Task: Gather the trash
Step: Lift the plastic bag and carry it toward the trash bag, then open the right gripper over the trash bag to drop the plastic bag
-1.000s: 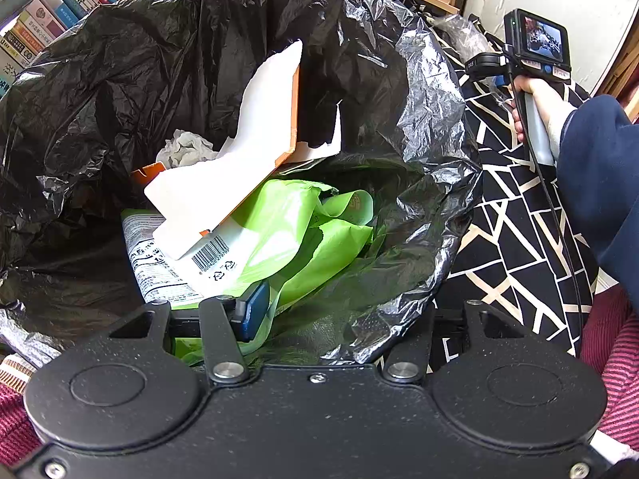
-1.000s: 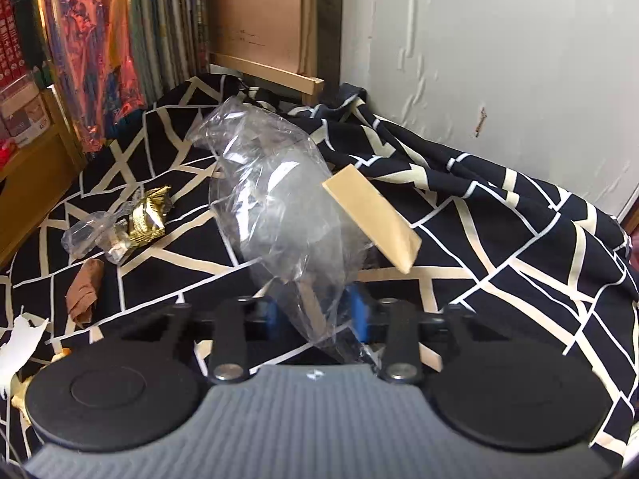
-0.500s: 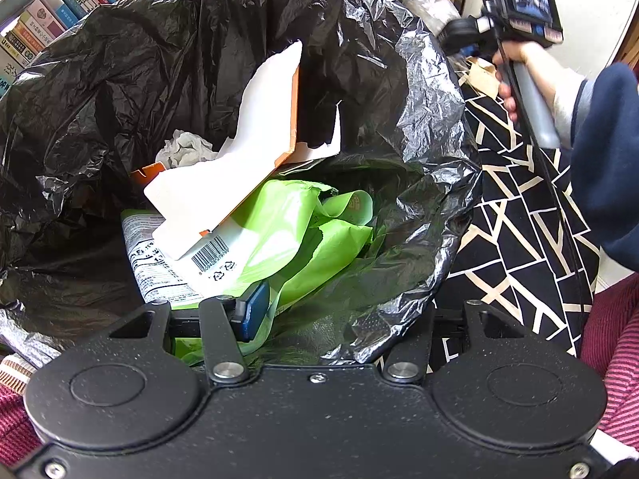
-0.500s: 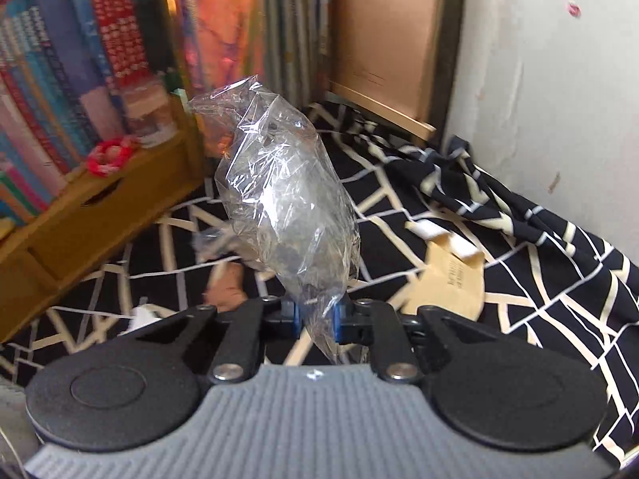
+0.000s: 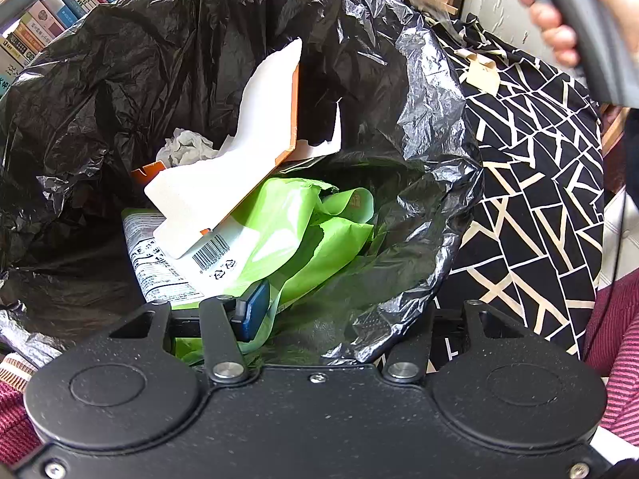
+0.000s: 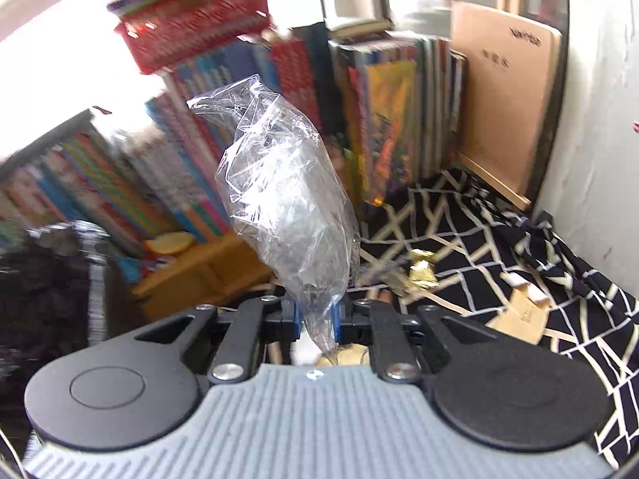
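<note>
Right tongs [image 6: 316,321] have just pinched shut on the clear wrapper [image 6: 285,207] and swung it up off the cloth [image 6: 519,263], toward the bag [image 5: 419,92]; left tongs [image 5: 339,311] hold the bag's rim open – drop comes next, I'd say

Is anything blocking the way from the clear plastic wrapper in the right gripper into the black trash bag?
Nothing visible does. The right gripper is shut on the clear plastic wrapper, up near the far rim of the black trash bag. The bag's mouth gapes open; the white-and-orange carton and green plastic bag lie well below the rim.
</note>
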Tool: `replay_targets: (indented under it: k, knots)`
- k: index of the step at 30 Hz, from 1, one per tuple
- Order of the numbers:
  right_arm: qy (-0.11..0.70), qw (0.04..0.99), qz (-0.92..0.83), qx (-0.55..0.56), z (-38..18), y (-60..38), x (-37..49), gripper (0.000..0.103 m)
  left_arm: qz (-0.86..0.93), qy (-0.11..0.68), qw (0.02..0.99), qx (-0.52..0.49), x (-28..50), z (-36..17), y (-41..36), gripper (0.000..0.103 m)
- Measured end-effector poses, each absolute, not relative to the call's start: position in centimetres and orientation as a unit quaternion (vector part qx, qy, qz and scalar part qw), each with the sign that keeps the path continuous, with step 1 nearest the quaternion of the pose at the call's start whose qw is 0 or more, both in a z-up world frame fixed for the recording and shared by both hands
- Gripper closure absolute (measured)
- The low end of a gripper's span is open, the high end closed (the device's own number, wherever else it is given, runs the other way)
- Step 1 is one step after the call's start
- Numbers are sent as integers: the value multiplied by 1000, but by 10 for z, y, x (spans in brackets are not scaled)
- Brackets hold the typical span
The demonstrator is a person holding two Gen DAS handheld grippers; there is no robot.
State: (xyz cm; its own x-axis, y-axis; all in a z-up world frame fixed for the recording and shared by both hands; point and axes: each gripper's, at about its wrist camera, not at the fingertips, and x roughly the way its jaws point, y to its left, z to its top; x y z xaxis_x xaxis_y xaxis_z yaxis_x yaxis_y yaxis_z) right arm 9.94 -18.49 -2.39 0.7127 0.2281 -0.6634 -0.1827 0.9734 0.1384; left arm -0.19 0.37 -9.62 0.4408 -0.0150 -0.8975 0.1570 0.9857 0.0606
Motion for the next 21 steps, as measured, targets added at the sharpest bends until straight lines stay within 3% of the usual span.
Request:
replay_targets:
  k: [12, 21]
  knots:
    - [302, 894, 327, 43, 29, -141, 48, 83, -52, 526, 846, 67, -2, -96, 4, 53]
    - [326, 852, 410, 16, 16, -107, 34, 81, -52, 526, 846, 67, -2, -96, 4, 53]
